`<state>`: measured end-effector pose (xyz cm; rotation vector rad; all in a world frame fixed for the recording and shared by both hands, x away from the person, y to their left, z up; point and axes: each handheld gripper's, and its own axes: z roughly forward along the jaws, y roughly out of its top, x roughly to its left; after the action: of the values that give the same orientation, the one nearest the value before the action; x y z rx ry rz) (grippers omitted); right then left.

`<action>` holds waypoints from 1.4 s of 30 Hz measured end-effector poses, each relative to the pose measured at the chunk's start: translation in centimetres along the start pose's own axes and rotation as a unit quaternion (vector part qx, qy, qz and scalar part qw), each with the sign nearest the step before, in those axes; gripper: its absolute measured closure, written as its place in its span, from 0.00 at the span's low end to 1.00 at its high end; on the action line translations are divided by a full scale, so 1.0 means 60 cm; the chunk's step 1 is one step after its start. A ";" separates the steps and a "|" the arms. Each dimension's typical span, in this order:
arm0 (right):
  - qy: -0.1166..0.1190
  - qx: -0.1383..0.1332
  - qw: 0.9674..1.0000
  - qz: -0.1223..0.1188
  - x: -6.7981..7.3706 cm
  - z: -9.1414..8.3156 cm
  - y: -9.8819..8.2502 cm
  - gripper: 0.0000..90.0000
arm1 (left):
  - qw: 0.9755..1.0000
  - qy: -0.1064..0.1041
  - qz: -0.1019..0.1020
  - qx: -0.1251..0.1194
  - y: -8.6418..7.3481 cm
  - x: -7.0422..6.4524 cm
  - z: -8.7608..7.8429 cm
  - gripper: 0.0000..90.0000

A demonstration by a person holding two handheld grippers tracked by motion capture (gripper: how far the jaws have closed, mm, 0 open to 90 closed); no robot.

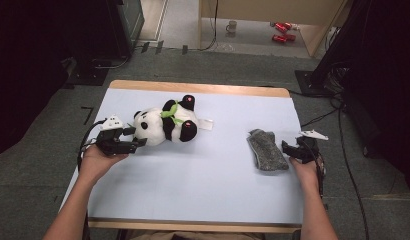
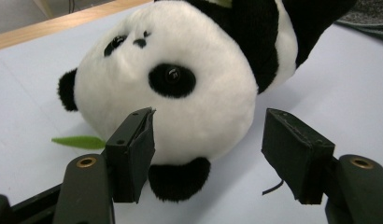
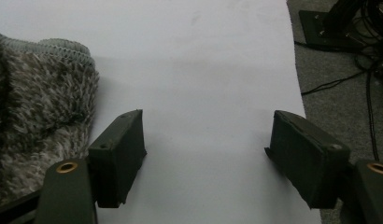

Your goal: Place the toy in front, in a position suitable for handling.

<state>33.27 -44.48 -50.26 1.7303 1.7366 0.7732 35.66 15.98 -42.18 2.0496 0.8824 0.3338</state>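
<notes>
High view, panda plush lying left-right, head toward left gripper, jaws apart, right gripper jaws apart beside sock

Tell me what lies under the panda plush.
The panda plush lies directly on the pale blue table cover; a green leaf pokes out beside its head. Anything beneath its body is hidden.

left tongs jaws apart, nothing gripped. toy panda lying on table, head just ahead of pads. green leaf beside head.
</notes>
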 end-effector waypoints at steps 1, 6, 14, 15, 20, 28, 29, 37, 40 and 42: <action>-0.007 0.002 1.000 0.004 0.000 0.001 0.000 0.21 | 1.000 -0.002 -0.003 0.001 0.003 0.002 0.001 0.37; -0.015 0.007 1.000 0.015 -0.002 0.003 0.001 0.16 | 1.000 -0.009 -0.006 0.001 0.019 0.005 0.008 0.36; -0.014 0.007 1.000 0.017 -0.002 0.003 0.001 0.16 | 1.000 -0.025 -0.002 -0.012 0.047 0.003 0.017 0.31; -0.014 0.008 1.000 0.017 -0.002 0.002 0.001 0.16 | 1.000 -0.026 0.001 -0.011 0.050 0.003 0.018 0.31; -0.015 0.008 1.000 0.017 -0.002 0.003 0.001 0.16 | 0.999 -0.030 0.007 -0.007 0.067 0.003 0.027 0.32; -0.014 0.009 1.000 0.018 -0.002 0.003 0.001 0.16 | 0.999 -0.033 0.021 -0.003 0.086 -0.010 0.048 0.33; -0.014 0.008 1.000 0.017 -0.003 0.003 0.001 0.16 | 0.999 -0.035 0.021 -0.005 0.088 -0.011 0.050 0.33; -0.014 0.009 1.000 0.018 -0.002 0.003 0.001 0.16 | 0.999 -0.045 0.023 -0.012 0.101 -0.016 0.067 0.34; -0.014 0.008 1.000 0.018 -0.002 0.003 0.001 0.16 | 0.999 -0.045 0.020 -0.015 0.105 -0.017 0.077 0.34; -0.015 0.008 1.000 0.016 -0.002 0.002 0.001 0.16 | 0.999 -0.047 0.015 -0.018 0.108 -0.017 0.085 0.35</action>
<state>33.43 -44.60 -50.32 1.7759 1.7043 0.7450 40.60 9.69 -39.96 2.0298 0.7848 0.2647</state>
